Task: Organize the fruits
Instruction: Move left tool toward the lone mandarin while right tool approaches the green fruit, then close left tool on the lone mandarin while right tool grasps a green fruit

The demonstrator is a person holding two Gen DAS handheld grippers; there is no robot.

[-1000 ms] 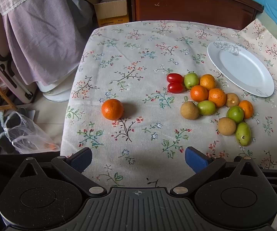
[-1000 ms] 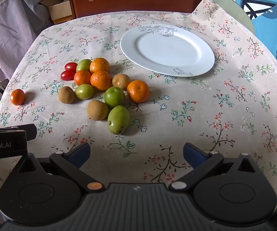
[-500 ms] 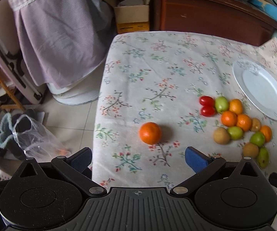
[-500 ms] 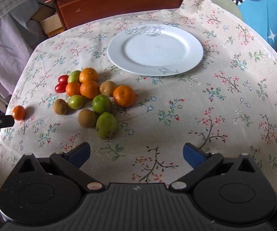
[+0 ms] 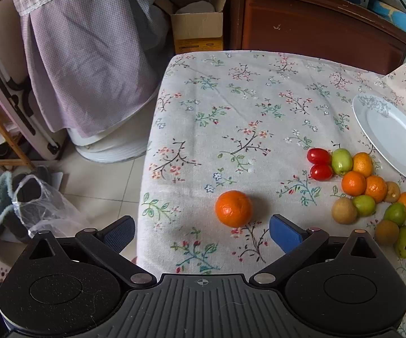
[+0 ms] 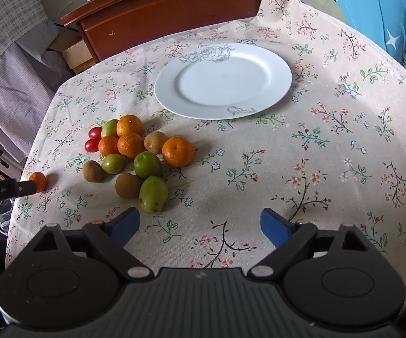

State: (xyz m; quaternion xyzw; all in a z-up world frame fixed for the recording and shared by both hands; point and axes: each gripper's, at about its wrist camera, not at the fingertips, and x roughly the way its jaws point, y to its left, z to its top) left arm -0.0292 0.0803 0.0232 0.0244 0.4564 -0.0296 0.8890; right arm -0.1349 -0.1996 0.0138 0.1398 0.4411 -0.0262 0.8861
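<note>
Just ahead of the left gripper (image 5: 201,229), whose blue pads stand wide apart with nothing between them, a lone orange (image 5: 233,208) sits on the floral-clothed surface (image 5: 231,98), near its left edge and well apart from the other fruit. It looks firm, round and light, with a dimpled skin that should not slip; it would roll if nudged, so the sensible hold is across its widest part, pads on opposite sides. Nothing stands between that gripper and the orange.

In front of the right gripper (image 6: 200,226), whose jaws are closing on bare cloth, lies a pale green oblong fruit (image 6: 153,194), the nearest of the fruit cluster (image 6: 135,152): brown kiwis, green fruits and small oranges, many touching. Taking one out of the middle would probably disturb its neighbours, so the outer ones are the easier picks. At the cluster's far left, two cherry tomatoes (image 6: 93,138) lie together; they are likely soft and want a gentle squeeze.

Beyond the cluster rests a white plate (image 6: 276,64), with nothing on it. Behind the surface stands a wooden cabinet (image 6: 160,17).
</note>
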